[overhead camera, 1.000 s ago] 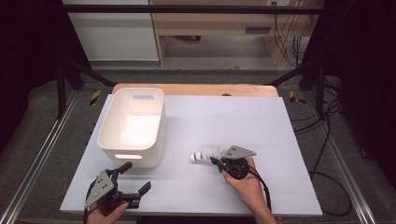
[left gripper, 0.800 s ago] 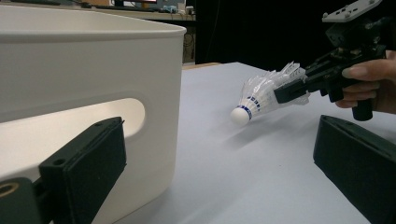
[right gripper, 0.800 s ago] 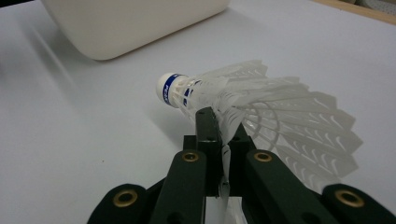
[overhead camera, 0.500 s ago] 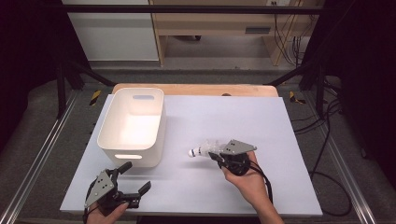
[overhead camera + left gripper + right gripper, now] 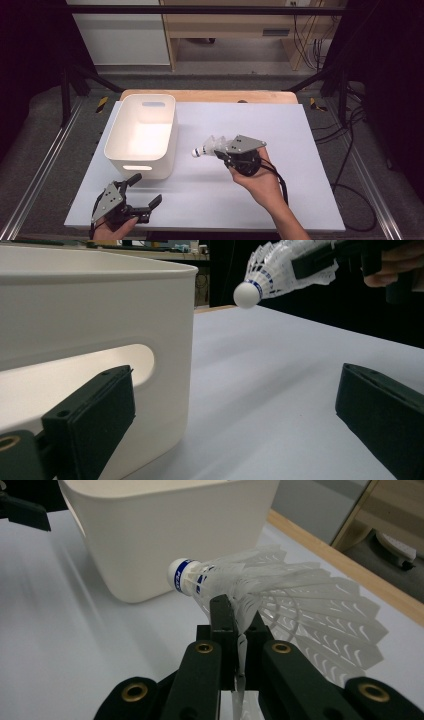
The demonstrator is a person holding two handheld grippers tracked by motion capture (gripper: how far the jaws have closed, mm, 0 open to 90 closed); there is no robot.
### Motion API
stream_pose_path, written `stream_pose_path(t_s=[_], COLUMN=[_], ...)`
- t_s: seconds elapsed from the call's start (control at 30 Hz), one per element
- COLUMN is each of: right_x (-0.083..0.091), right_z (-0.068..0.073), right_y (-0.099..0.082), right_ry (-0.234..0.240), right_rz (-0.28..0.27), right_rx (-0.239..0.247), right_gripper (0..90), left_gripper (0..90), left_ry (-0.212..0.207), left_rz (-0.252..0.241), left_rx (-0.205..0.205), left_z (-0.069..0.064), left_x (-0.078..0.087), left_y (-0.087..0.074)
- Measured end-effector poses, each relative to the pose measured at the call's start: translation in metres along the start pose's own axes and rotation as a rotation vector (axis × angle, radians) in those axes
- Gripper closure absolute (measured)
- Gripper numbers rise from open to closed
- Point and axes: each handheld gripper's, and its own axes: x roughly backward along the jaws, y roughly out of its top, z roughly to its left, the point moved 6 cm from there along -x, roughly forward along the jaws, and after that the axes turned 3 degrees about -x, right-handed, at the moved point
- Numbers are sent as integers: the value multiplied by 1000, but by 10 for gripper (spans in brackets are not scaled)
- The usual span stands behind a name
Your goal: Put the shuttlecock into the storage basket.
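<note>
A white feathered shuttlecock (image 5: 206,149) with a blue band at its cork hangs in the air above the white table, cork pointing left toward the bin. My right gripper (image 5: 223,153) is shut on its feather skirt (image 5: 280,605); its jaws pinch the feathers. From the left gripper view the shuttlecock (image 5: 280,270) floats high at the top right. A white plastic bin (image 5: 142,132) with handle slots stands at the table's left. My left gripper (image 5: 145,192) rests near the front left edge, just before the bin (image 5: 90,340), its jaws wide apart with nothing between them.
The white table board (image 5: 300,130) sits on a wooden top, with metal frame rails on both sides. Cables trail on the floor at the right. The bin's inside looks bare.
My right gripper has risen off the table with the shuttlecock in its jaws, and drifted slightly toward the far side. The left gripper has stayed put.
</note>
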Motion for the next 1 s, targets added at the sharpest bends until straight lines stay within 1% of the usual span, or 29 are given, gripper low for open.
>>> stream_pose_path(t_s=[0.17,0.33,0.53,0.67,0.87,0.93,1.0], right_x=[-4,-12,-23,-29,-37,-40,-43], right_z=[4,9,14,18,23,24,25], right_y=[25,50,72,85,101,105,109], right_ry=[-5,-2,0,10,15,17,20], right_rz=[-5,5,25,35,46,50,56], right_rx=[52,105,160,198,236,240,255], right_gripper=[889,889,889,889,889,889,889], left_gripper=[26,26,26,26,26,26,26], left_ry=[-1,0,-4,-4,-4,-4,-5], left_rz=[1,-1,0,-3,-2,-1,1], left_rx=[0,0,-2,1,-1,-2,-5], left_z=[0,-1,-2,-2,-2,-2,-2], left_x=[0,0,-1,-1,-1,-1,-1], left_y=[0,0,0,1,1,0,0])
